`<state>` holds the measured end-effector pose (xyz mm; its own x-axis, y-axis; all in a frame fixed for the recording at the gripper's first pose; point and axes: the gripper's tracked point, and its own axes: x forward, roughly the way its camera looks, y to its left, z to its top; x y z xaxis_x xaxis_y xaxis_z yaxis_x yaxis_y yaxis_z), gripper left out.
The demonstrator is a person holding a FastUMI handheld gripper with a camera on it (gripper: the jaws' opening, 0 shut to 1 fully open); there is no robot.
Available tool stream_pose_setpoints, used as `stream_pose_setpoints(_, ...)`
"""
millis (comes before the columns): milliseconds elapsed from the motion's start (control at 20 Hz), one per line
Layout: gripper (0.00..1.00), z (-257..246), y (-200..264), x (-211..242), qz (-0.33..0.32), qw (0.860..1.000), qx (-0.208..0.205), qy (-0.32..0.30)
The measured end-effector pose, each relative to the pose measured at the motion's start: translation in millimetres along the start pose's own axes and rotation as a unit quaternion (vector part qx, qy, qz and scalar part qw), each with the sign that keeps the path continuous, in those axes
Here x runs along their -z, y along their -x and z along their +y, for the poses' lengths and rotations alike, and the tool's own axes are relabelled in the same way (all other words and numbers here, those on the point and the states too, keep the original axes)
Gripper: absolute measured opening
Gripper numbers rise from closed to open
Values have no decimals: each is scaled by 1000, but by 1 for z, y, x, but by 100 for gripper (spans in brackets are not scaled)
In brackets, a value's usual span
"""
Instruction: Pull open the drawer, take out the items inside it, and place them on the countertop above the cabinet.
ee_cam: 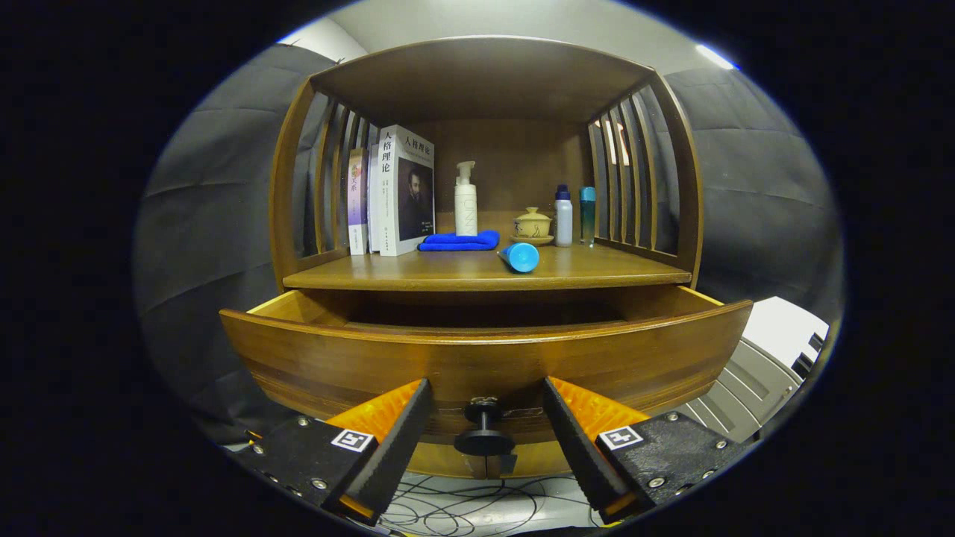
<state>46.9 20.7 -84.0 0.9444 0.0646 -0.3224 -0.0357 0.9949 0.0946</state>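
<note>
Gripper (pixel 485 418): fingers spread wide, nothing pinched; the drawer knob (pixel 484 432) stands between them, touching neither.

Drawer (pixel 485 358): wooden, curved front, pulled partway out beneath the counter. Its inside lies below the front rim; contents cannot be told from this angle.

Counter (pixel 448 277): wooden top of the cabinet, roofed and walled by slatted sides. Goods standing on it, listed from the left slats across to the right ones:
- books (pixel 392 190), upright, in a row against the left slats;
- blue cloth (pixel 459 241), folded, just beside the books;
- white pump bottle (pixel 465 200), upright behind the cloth;
- blue tube (pixel 520 256), lying on its side near the front, cap end toward the camera;
- lidded cup on a saucer (pixel 533 224), behind the tube;
- white bottle with dark cap (pixel 563 216), upright, beside the cup;
- teal bottle (pixel 588 215), upright, next to the right slats.

Cables (pixel 462 507): loose on the floor under the drawer.

Step in hand (judged): opening stage done or nearly so; the drawer looks far enough out to reach into, and emptying is not yet begun.

Next move calls for: lifting the gripper clear of the knob and over the front rim, tilting down to see what the drawer holds, then closing on one item at a time. Bare counter along the front edge, left of the tube, looks the safest spot to set things.
</note>
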Motion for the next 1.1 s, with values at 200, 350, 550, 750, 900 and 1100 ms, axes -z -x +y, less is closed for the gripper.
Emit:
stream_pose_setpoints(200, 94, 0, -12, -3, -2, 1000, 0, 0)
stream_pose_setpoints(350, 94, 0, -21, -4, -1, 1000, 1, 1)
stream_pose_setpoints(550, 94, 0, -37, -8, -1, 1000, 0, 0)
stream_pose_setpoints(750, 94, 0, -46, -9, -4, 1000, 2, 7)
stream_pose_setpoints(900, 94, 0, -49, -9, -5, 1000, 2, 8)
stream_pose_setpoints(1100, 94, 0, -56, -11, -5, 1000, 2, 8)
